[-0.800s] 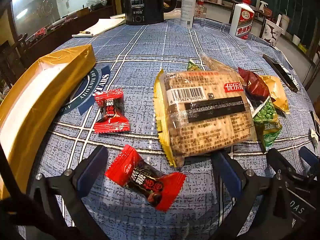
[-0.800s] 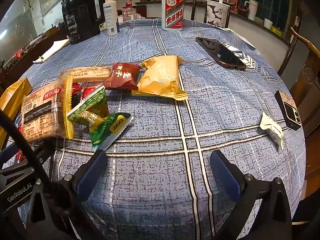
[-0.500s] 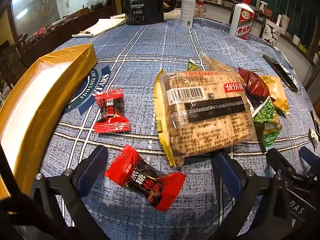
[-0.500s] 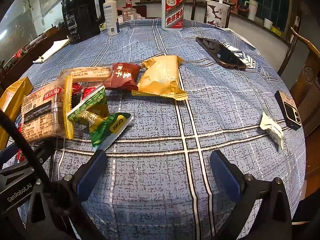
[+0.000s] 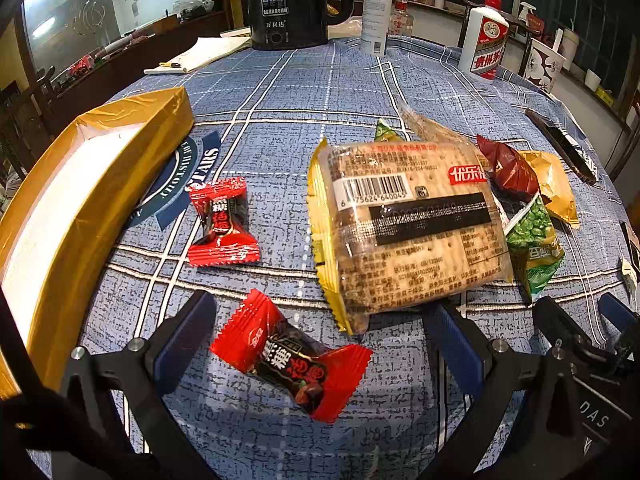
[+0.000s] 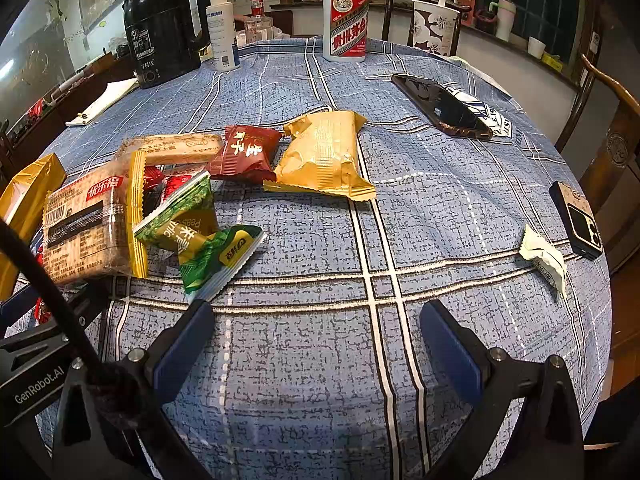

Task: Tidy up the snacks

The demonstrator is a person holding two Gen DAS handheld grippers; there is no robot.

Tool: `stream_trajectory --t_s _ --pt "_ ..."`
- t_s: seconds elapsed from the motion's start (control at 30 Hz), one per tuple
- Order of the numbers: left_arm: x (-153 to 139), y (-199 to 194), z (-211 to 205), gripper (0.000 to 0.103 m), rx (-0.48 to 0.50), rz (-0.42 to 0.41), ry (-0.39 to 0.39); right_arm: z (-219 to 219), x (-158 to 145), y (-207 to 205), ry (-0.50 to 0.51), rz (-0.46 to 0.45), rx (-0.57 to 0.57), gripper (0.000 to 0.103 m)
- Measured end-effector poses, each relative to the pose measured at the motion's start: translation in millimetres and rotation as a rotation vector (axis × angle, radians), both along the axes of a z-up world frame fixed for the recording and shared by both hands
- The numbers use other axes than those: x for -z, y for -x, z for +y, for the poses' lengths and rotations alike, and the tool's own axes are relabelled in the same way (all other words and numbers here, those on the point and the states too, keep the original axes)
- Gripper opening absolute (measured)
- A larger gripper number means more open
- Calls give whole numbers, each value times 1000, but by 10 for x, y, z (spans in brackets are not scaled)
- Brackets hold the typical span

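Left wrist view: left claw (image 5: 320, 340) spread wide and empty, a red candy (image 5: 292, 360) lying between its fingers, cracker pack (image 5: 408, 228) just ahead. Right claw (image 6: 316, 340) also gapes empty over bare counter (image 6: 400, 240); green pea packet (image 6: 200, 240) ahead-left.

Black kettle (image 6: 164, 32), liquor bottle (image 6: 346, 20) (upright), two phones (image 6: 442, 106) on tablecloth (image 6: 320, 340).

— How was your light past the jaws?
— Warm and dim; the tablecloth (image 5: 304, 92) stayed sharp, and glare sat on the cracker pack (image 5: 408, 220) ahead.
— And the edges?
— Your fisheye bent them, corners went black, and the window (image 5: 100, 12) far left blew out.
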State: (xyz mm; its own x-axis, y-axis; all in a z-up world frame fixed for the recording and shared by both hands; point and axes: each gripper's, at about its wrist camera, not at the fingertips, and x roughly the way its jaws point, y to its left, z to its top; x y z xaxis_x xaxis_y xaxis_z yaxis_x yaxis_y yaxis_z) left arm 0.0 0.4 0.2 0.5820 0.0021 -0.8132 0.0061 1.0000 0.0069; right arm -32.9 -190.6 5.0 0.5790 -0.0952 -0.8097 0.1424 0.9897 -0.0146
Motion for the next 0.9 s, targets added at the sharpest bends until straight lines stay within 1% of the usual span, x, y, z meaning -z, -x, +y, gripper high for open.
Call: stream_trajectory --t_s 0.43,0.5,0.57,0.63,0.67,0.7,0.73,0.77,0.8,0.87,0.9 --pt "1 1 -2 103 1 0 0 9 0 -2 0 0 0 103" --pt "-4 -1 5 103 25 18 -1 13 -1 -1 -2 0 6 103" --pt "-1 -25 18 103 76 56 -4 20 -6 15 -4 6 4 103" --pt "-30 -7 5 102 115 82 -2 10 -18 7 -10 44 -21 103" --pt "-63 10 21 96 133 84 15 14 -26 -7 -13 59 -37 103" --pt "-125 35 59 84 149 82 56 6 -30 -20 -13 66 -44 103" --pt "-173 59 113 75 160 81 94 -11 -32 -13 -13 63 -51 103" --pt "-283 110 185 75 172 59 143 -14 -32 -5 -15 63 -60 101" --pt "-417 188 269 75 181 11 181 -25 -43 30 -28 62 -68 98" --pt "-677 301 445 75 190 -100 207 -76 -121 145 -78 49 -83 78" --pt "-783 336 532 75 180 -142 208 -97 -179 176 -99 35 -91 77"
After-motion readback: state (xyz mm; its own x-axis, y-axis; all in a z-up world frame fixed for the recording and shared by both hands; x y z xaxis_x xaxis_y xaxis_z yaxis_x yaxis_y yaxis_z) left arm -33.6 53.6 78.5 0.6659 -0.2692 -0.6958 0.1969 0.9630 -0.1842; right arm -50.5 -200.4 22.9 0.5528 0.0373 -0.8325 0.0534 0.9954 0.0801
